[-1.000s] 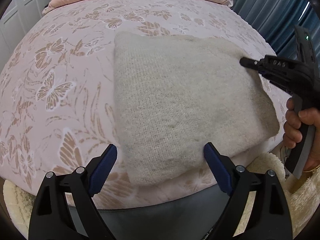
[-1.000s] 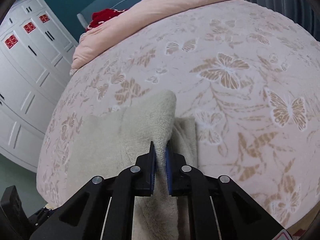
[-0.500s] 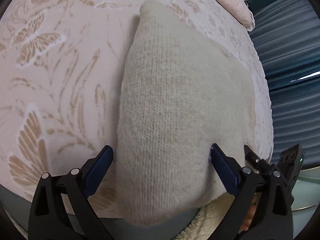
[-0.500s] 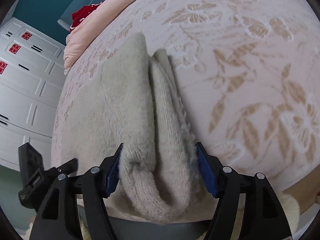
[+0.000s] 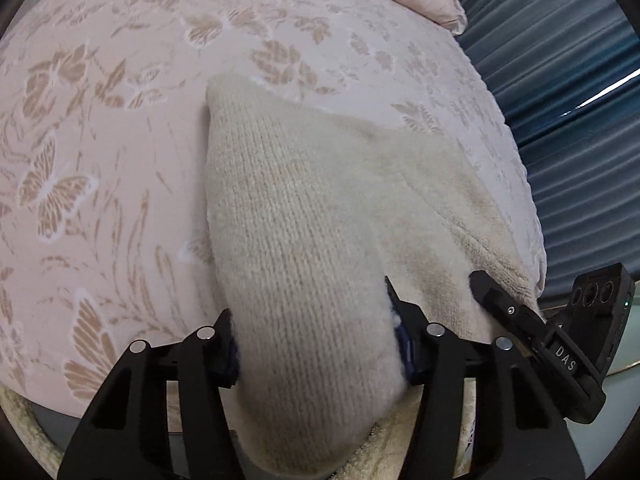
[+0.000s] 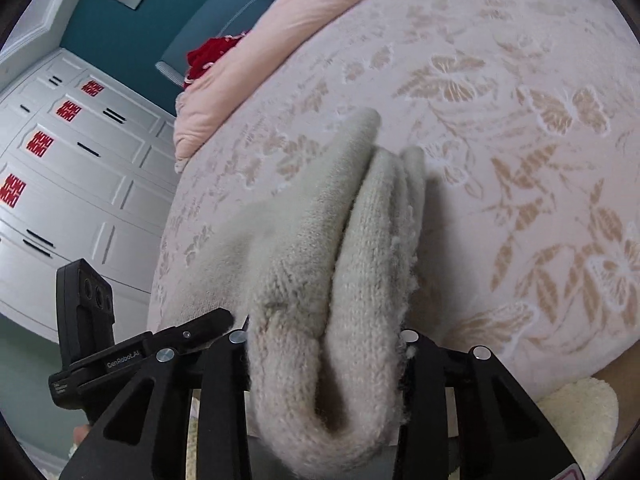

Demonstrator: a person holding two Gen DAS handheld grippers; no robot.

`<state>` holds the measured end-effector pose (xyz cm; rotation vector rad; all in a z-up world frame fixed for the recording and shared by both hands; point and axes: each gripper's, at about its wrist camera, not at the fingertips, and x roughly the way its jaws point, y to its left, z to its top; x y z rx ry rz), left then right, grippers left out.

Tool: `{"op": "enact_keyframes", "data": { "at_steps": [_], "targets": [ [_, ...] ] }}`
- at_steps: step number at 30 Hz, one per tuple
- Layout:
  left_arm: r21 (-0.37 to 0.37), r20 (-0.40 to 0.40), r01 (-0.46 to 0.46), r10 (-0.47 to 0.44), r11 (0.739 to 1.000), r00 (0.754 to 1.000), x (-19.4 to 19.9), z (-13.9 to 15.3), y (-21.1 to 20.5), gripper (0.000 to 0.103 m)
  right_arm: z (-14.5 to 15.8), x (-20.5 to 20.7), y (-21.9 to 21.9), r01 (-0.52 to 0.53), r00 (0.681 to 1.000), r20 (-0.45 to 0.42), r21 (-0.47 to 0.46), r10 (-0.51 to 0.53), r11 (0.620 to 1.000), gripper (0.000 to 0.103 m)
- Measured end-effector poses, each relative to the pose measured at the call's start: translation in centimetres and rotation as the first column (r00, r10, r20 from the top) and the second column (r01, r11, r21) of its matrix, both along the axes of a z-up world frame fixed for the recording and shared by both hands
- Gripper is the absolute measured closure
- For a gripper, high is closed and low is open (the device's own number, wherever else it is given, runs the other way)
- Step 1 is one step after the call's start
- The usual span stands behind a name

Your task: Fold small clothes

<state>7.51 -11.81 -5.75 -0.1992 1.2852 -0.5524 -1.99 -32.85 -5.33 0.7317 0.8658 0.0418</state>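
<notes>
A cream knit sweater, folded into thick layers, lies on the pink butterfly bedspread with its near edge lifted off the bed. My left gripper holds that edge at its left part; its jaws are closing and the blue pads press into the knit. In the right wrist view my right gripper grips the bundled layers of the sweater at the right end, jaws closing too, both pads sunk in the wool. Each gripper shows in the other's view: the right gripper and the left gripper.
A pink quilt is rolled at the head of the bed, with a red cloth beside it. Blue curtains hang on the right, and white wardrobe doors stand on the left. A cream fluffy rug lies below the bed edge.
My right gripper let go of a thin fold, opened wide and closed around the thick folded end. My left gripper went from open before the edge to gripping it. The near edge rose.
</notes>
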Motion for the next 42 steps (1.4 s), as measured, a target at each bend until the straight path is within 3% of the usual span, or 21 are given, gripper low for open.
{"op": "enact_keyframes", "data": {
  "at_steps": [7,14,25,31,33,35,37,39,41,42],
  "targets": [
    [-0.051,0.169,0.073,-0.064,0.996,0.984,-1.8,8.8,0.0,0.049,8.6,-3.8,1.4,0.035,0.985,0.172,-0.111,-0.016,0.993,0.069],
    [-0.071,0.35,0.126,-0.093,0.99,0.932,-4.2,16.8,1.1,0.049,15.0,-6.3,2.9,0.07,0.946,0.323,-0.167,-0.012,0.984,0.069],
    [-0.116,0.515,0.101,-0.027,0.988,0.857,-5.2,24.2,8.3,0.049,23.2,-5.4,11.1,0.028,0.86,0.488,-0.34,0.151,0.94,0.069],
    [-0.127,0.61,0.063,0.028,0.99,0.792,-4.5,26.4,13.4,0.048,23.8,-2.8,14.6,-0.024,0.812,0.544,-0.333,0.213,0.943,0.068],
    [-0.129,0.619,0.054,0.038,0.99,0.784,-3.6,25.3,15.0,0.046,21.6,-1.1,15.0,-0.054,0.824,0.525,-0.301,0.212,0.952,0.066],
    [-0.124,0.593,0.028,0.052,0.992,0.803,-1.9,22.4,16.6,0.041,17.4,1.2,15.1,-0.096,0.87,0.451,-0.243,0.2,0.965,0.063],
    [-0.1,0.534,-0.016,0.067,0.995,0.843,-0.1,17.5,18.1,0.039,11.1,3.4,15.5,-0.122,0.931,0.31,-0.229,0.191,0.966,0.06],
    [-0.052,0.42,-0.05,0.068,0.997,0.905,1.7,10.7,19.4,0.036,3.8,4.7,16.0,-0.151,0.978,0.1,-0.271,0.184,0.951,0.059],
    [0.05,0.288,-0.106,0.087,0.993,0.954,2.4,3.6,21.1,0.035,-1.6,4.0,16.4,-0.162,0.987,-0.068,-0.317,0.148,0.935,0.059],
    [0.124,0.229,-0.145,0.114,0.982,0.967,2.3,0.5,22.0,0.035,-3.0,3.0,16.1,-0.162,0.986,-0.089,-0.302,0.142,0.94,0.059]
  ]
}}
